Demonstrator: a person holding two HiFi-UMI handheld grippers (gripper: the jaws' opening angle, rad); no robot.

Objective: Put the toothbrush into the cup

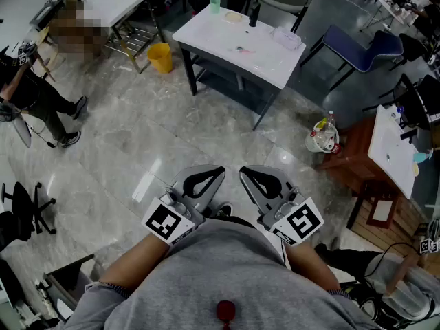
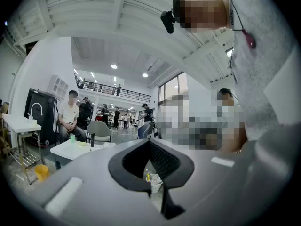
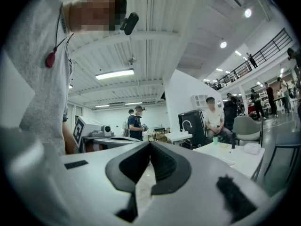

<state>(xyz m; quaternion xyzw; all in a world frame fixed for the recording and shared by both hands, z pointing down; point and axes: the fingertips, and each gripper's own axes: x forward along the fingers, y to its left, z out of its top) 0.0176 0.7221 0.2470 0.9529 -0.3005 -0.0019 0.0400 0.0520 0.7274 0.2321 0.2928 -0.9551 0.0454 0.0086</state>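
A white table (image 1: 271, 64) stands far ahead across the floor. On it are a small green cup (image 1: 214, 5) at the back left corner and a thin pinkish toothbrush (image 1: 242, 49) lying flat near the middle. My left gripper (image 1: 206, 174) and right gripper (image 1: 265, 176) are held side by side close to my body, well short of the table. Both are shut with nothing between the jaws. The left gripper view shows the table (image 2: 70, 150) and cup (image 2: 72, 137) in the distance. The right gripper view shows the cup (image 3: 215, 140) beyond its shut gripper (image 3: 150, 146).
A black bottle (image 1: 253, 16) and a white box (image 1: 287, 38) share the table. A yellow bin (image 1: 160, 57) stands left of it, a blue chair (image 1: 364, 50) right. A bucket of bottles (image 1: 323, 137) sits by a brown stand (image 1: 357, 163). A seated person (image 1: 31, 95) is at the left.
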